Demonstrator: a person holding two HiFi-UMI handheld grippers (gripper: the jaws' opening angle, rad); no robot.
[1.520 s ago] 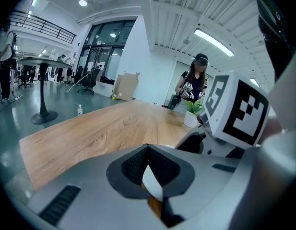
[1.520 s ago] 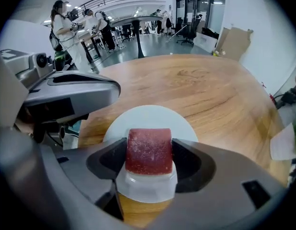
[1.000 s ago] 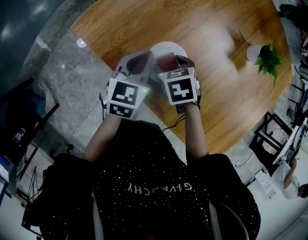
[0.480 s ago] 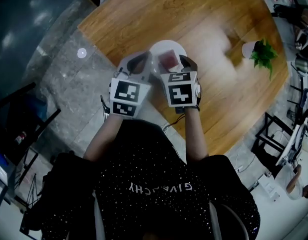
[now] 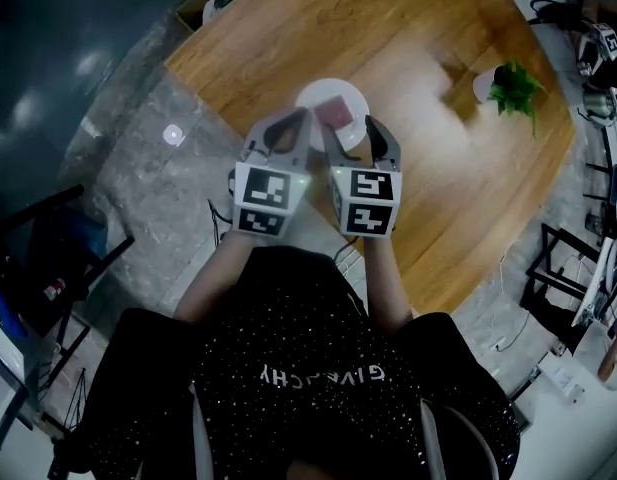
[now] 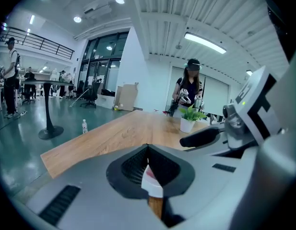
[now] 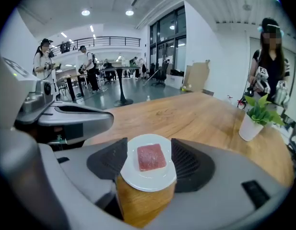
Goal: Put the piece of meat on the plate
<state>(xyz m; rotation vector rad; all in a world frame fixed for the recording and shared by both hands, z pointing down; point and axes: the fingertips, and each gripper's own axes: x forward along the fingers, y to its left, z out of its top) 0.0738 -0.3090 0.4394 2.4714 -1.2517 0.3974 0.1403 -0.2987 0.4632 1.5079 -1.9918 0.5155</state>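
piece of meat [image 5: 338,116] on white plate [image 5: 313,101], wooden table [image 5: 428,88]
head view: meat centred on plate. left gripper view: left gripper [image 6: 148,148] jaws together, seemingly nothing pinched. right gripper view: right gripper [image 7: 148,146] jaws wide, plate showing between them.

The large wooden table [image 5: 408,58] is viewed from high overhead in the head view, which faces steeply down. In each gripper view it is looked across from low and close, along the jaws. The green plant in a white pot [image 7: 255,119] is shared by all three views, and the small round white plate [image 7: 148,180] by the head and right gripper views.
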